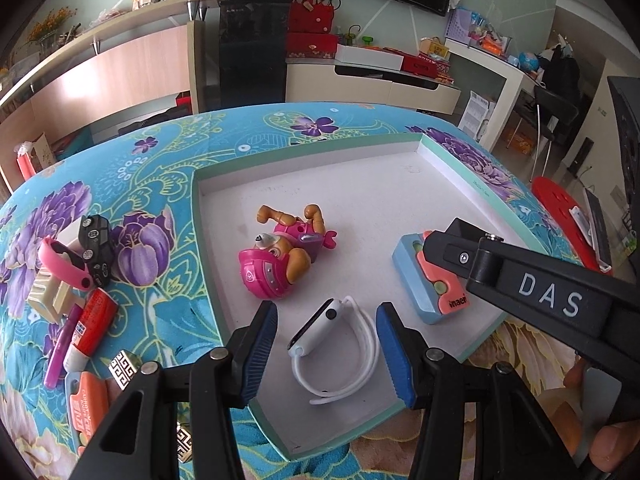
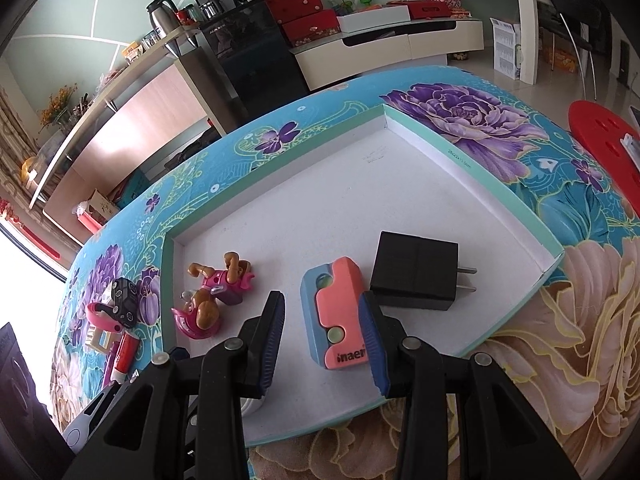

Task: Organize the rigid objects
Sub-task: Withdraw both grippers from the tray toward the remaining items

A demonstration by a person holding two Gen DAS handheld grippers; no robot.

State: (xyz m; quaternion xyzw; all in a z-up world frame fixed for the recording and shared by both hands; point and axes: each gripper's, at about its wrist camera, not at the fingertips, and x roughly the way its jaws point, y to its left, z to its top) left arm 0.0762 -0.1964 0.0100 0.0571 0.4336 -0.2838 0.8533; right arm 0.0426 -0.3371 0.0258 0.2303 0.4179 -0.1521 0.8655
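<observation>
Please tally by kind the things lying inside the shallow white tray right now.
Pink toy puppy figure: 1
White smartwatch with silicone strap: 1
Blue-and-coral plastic case: 1
Black plug-in charger block: 1
Total: 4

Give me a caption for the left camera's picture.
Left gripper open around a white watch in the tray, beside a toy pup.

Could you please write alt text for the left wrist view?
The left gripper hangs open around a white watch lying in a shallow box on a flowered cloth. A pink toy dog lies further in, and the right gripper reaches in from the right.
</observation>
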